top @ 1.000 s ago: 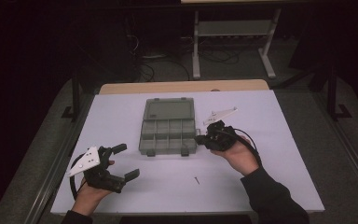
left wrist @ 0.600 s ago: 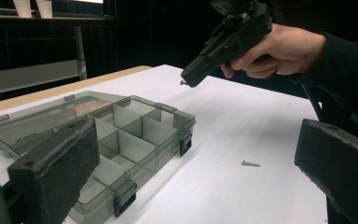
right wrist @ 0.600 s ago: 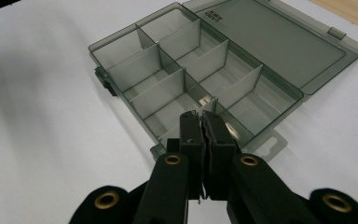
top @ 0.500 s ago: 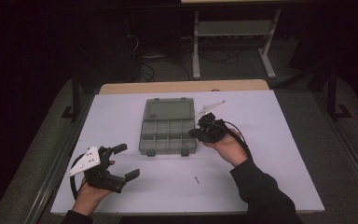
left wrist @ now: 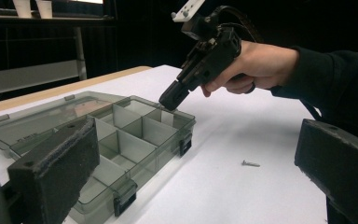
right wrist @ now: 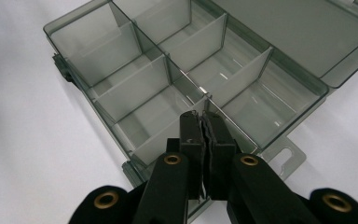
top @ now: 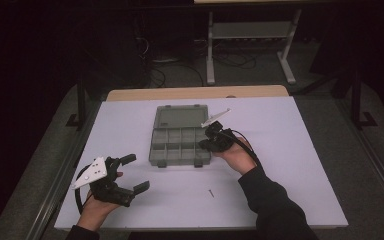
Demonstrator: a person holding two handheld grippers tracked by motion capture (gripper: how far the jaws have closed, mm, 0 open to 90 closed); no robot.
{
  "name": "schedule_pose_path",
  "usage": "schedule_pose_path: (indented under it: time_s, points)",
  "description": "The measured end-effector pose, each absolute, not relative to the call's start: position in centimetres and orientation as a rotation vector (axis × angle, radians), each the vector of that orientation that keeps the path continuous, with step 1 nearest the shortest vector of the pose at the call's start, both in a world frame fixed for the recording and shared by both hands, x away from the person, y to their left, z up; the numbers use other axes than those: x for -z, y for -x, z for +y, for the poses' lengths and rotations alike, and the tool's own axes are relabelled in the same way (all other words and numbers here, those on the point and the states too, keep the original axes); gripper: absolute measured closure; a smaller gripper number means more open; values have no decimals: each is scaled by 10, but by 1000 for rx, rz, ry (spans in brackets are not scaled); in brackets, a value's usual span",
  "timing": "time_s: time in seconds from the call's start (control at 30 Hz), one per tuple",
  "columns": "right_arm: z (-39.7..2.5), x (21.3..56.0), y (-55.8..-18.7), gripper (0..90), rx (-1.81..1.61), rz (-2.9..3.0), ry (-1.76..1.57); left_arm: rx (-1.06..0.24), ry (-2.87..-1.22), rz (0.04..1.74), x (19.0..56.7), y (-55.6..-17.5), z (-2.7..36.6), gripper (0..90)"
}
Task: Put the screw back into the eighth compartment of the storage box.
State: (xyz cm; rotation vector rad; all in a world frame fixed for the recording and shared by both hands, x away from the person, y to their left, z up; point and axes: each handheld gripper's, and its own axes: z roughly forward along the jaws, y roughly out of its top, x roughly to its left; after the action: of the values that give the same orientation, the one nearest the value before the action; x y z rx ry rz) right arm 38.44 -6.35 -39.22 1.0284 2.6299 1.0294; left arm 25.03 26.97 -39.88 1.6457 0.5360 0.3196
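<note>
The white counter (top: 290,150) is carrying an open grey compartment box (top: 179,142). The right hand-held gripper (top: 206,142), jaws pressed together, is hovering over the box's near right compartment. The left hand-held gripper (top: 136,173) is resting jaws apart, well left of a small screw (top: 211,192).

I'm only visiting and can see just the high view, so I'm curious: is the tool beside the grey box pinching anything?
Observer: The right gripper has its jaws pressed together over the box. I cannot tell whether anything tiny sits between them.
Visitor: Is anything inside the box?
Observer: In the right gripper view, the compartments of the organiser box look empty.
Visitor: And that dark speck on the table?
Observer: The left gripper view shows it is a small screw, lying on its side.
</note>
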Motion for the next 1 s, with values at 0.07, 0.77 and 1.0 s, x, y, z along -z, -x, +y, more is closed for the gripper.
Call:
schedule_pose_path:
  time_s: [0.07, 0.77, 1.0]
  points:
    - [-62, 394, -385, 870, -1023, 2633, -1034, -320, -1642, 538, 399, -250, 270, 0]
    - [-65, 391, -384, 482, -1066, 2616, -1027, -319, -1648, 531, 399, -251, 269, 0]
    - [-72, 382, -380, 0, -1150, 2519, -1091, -314, -1647, 532, 399, -250, 269, 0]
